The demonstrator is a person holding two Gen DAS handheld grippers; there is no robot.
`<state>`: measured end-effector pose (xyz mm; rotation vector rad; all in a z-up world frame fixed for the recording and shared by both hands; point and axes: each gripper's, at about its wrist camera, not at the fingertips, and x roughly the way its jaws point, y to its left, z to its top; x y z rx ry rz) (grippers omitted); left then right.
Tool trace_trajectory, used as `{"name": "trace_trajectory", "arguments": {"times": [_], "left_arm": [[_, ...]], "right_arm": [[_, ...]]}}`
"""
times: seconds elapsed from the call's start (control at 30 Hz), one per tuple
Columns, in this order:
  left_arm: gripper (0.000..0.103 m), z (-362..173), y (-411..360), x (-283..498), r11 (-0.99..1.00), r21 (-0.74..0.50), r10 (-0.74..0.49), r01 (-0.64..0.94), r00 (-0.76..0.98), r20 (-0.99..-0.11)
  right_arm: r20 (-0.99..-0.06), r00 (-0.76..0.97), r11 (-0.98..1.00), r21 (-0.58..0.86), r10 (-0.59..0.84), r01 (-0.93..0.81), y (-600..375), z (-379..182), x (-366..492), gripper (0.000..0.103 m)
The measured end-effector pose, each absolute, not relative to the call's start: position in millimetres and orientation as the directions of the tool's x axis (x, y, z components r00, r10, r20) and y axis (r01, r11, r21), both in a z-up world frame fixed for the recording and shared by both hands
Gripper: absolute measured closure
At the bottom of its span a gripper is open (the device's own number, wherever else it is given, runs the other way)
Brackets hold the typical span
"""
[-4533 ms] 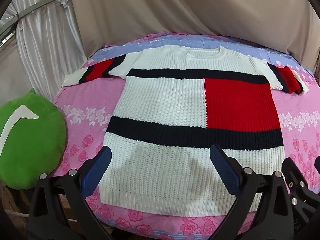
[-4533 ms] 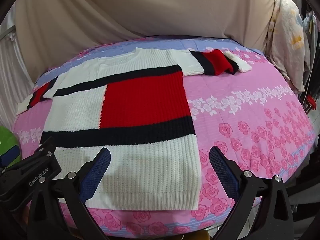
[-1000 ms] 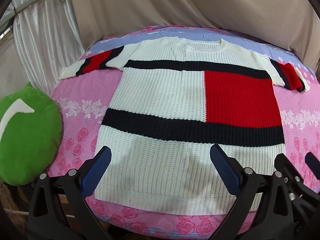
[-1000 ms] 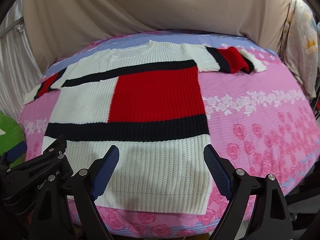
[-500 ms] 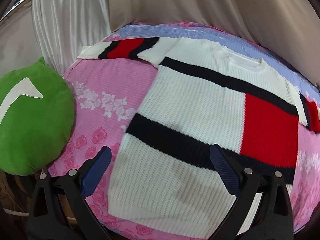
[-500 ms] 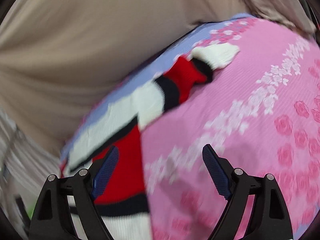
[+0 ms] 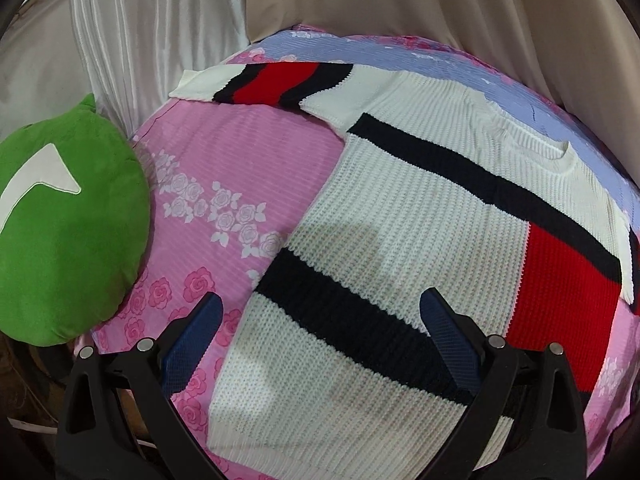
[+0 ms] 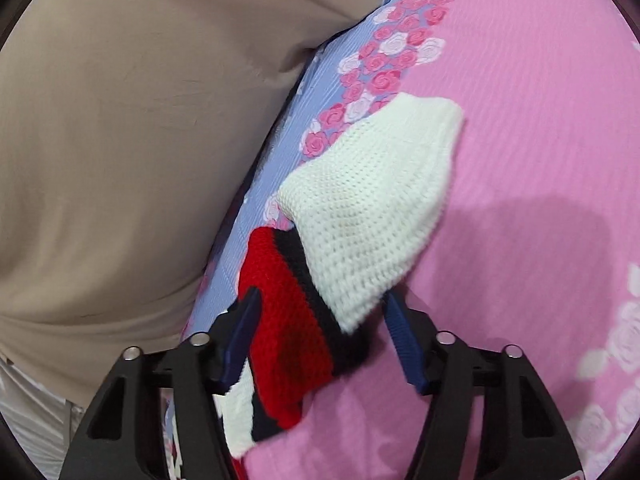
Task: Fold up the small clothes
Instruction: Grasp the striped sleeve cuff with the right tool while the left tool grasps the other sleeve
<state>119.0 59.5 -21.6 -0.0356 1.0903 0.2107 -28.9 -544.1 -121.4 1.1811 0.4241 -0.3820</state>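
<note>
Now the right gripper (image 8: 320,336) has swung to the white, red and navy knitted sweater's (image 7: 400,248) far right sleeve (image 8: 360,240), fingers open around it, while the left gripper (image 7: 320,340) hovers open, so sleeve folding begins.

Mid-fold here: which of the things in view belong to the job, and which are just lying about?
Job:
sweater
its right sleeve, between the open fingers of the right gripper
left gripper, open over the hem

Lying about:
green cushion
floral bedsheet
beige drape
</note>
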Motion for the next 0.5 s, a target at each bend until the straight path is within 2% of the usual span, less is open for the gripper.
{"name": "trace_trajectory", "arguments": {"times": [0.03,0.07,0.13,0.2,0.3,0.43,0.5], "left_arm": [[0.006,-21.4,57.6,121.1,0.98,0.076,0.152,-0.184,0.445,-0.883],[0.006,-21.1,55.9,123.0,0.981,0.076,0.15,-0.18,0.446,-0.882],[0.006,-19.5,53.3,126.5,0.982,0.075,0.147,-0.172,0.453,-0.88],[0.006,-17.5,51.9,129.7,0.984,0.066,0.135,-0.163,0.459,-0.878],[0.006,-17.1,51.2,133.9,0.986,0.054,0.122,-0.156,0.468,-0.875],[0.006,-23.2,50.6,138.4,0.987,0.03,0.099,-0.156,0.458,-0.883],[0.006,-23.3,50.8,138.9,0.988,0.014,0.085,-0.155,0.462,-0.883]], "right_arm": [[-0.492,0.868,0.314,0.816,-0.064,0.486,-547.1,-122.7,-25.5,0.072],[-0.482,0.873,0.288,0.828,-0.074,0.481,-551.4,-122.3,-24.1,0.093],[-0.451,0.879,0.255,0.842,-0.153,0.476,-559.5,-112.4,-35.0,0.093],[-0.378,0.896,0.223,0.876,-0.233,0.428,-569.5,-97.2,-55.1,0.094],[-0.321,0.904,0.234,0.891,-0.281,0.389,-587.8,-70.8,-77.5,0.094],[-0.434,0.854,0.291,0.81,-0.287,0.51,-589.4,-51.6,-72.3,0.094],[-0.417,0.872,0.368,0.793,-0.256,0.487,-569.8,-28.5,-57.3,0.094]]}}
